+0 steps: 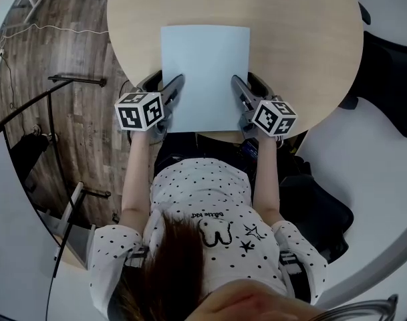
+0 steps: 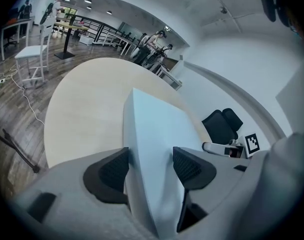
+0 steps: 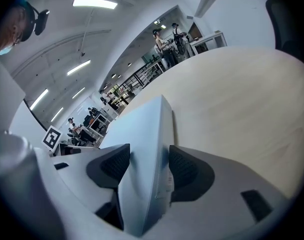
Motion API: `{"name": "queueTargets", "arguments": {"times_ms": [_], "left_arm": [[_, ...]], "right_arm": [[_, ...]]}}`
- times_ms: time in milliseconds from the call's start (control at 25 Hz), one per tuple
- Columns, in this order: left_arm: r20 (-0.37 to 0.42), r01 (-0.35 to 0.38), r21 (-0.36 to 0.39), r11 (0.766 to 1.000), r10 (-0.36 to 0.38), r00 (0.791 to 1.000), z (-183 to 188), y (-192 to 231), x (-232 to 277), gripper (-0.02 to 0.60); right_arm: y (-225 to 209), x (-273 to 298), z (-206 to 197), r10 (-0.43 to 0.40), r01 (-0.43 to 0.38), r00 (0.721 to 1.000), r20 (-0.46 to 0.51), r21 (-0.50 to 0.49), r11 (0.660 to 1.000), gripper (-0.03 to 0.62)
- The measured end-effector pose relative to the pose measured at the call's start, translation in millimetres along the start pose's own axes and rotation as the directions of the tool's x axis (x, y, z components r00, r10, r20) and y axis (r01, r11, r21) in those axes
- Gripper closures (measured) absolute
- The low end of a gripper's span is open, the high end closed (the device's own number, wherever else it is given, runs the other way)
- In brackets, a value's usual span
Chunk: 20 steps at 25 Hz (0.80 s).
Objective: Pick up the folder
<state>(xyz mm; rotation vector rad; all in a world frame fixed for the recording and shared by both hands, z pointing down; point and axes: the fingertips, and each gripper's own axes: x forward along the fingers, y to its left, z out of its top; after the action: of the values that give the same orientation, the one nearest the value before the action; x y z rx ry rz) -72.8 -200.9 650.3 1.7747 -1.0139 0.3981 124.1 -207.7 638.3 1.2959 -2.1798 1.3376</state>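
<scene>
A round, light wooden table top point(image 1: 290, 32) spreads ahead of both claws, its near rim just behind them. A person in a white, black-dotted shirt point(image 1: 210, 226) reaches both bare forearms forward and roughly parallel. Each hand is tucked under its claw's marker cube, and the two claws angle slightly in toward each other at the tips. Between the claws lies the flat, pale blue rectangular folder point(image 1: 204, 72), stretching away from them over the table. Its near end reaches back to about the table's rim. Whether its underside rests on the wood cannot be told. The left gripper point(image 2: 151, 165) is clamped on the folder's left edge near the near corner. In the left gripper view its dark ribbed pads point(image 2: 114, 170) press the sheet from both sides, and the folder runs forward from them. The right gripper point(image 3: 149, 166) grips the opposite, right edge the same way, with its pads point(image 3: 183, 171) closed against both faces of the folder. The left gripper's marker cube point(image 3: 52, 138) shows beyond the folder on its far side.
</scene>
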Motion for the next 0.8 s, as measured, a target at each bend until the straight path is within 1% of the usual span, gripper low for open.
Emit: {"name": "queueTargets", "arguments": {"times_ms": [280, 600, 800], "left_arm": [[0.011, -0.021, 0.006, 1.0, 0.021, 1.0, 2.0, -0.2, -2.5, 0.307], [0.019, -0.029, 0.0, 1.0, 0.029, 0.999, 0.9, -3.2, -8.8, 0.307], [0.032, -0.033, 0.027, 0.999, 0.032, 0.999, 5.2, -9.2, -14.1, 0.307]], "right_arm": [[3.6, 0.2, 1.4, -0.015, 0.016, 1.0, 0.008, -0.022, 1.0, 0.349], [11.0, -2.9, 4.0, -0.019, 0.02, 1.0, 0.015, -0.049, 0.999, 0.361], [16.6, -8.8, 9.4, -0.028, 0.031, 0.999, 0.033, -0.073, 0.997, 0.361]]}}
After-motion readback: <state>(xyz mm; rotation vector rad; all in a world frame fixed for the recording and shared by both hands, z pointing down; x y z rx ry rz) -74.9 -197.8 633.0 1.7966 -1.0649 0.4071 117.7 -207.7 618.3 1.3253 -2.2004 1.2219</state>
